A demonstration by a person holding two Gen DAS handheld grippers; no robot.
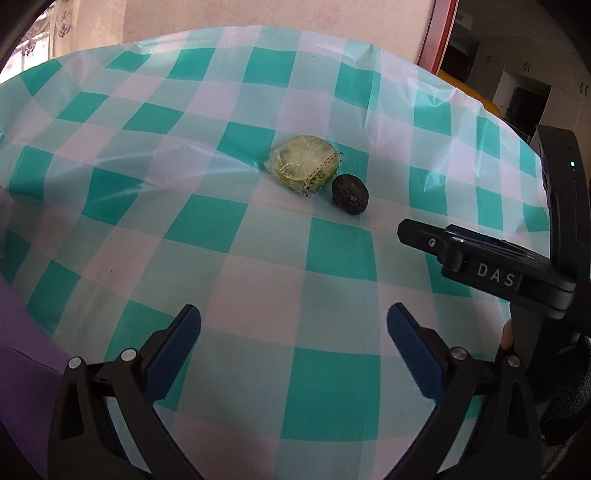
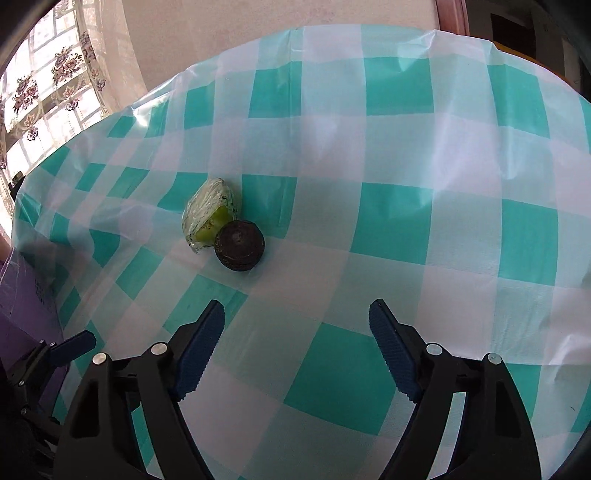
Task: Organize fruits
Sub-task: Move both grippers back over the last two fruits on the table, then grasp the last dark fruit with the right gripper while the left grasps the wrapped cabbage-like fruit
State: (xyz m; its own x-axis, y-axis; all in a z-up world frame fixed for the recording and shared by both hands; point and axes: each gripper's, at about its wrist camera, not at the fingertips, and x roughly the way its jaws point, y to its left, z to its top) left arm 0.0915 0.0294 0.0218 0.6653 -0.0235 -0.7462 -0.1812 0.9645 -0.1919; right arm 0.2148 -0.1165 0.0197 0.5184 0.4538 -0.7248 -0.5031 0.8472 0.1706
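Note:
A pale green fruit wrapped in clear plastic (image 1: 303,167) lies mid-table, and a dark wrinkled round fruit (image 1: 349,193) touches its near right side. The right wrist view shows the same wrapped fruit (image 2: 210,218) and dark fruit (image 2: 239,245) left of centre. My left gripper (image 1: 294,325) hovers open over the cloth, well short of both fruits, nothing between its blue pads. My right gripper (image 2: 297,321) is open too, empty, with the dark fruit ahead and to its left. The right gripper's black body (image 1: 495,266) reaches in from the right in the left wrist view.
A teal and white checked plastic tablecloth (image 1: 258,280) covers the table. A purple surface (image 2: 26,295) borders the table's left edge. A curtained window (image 2: 48,85) and a pale wall stand behind. A wooden door frame (image 1: 437,33) rises at the far right.

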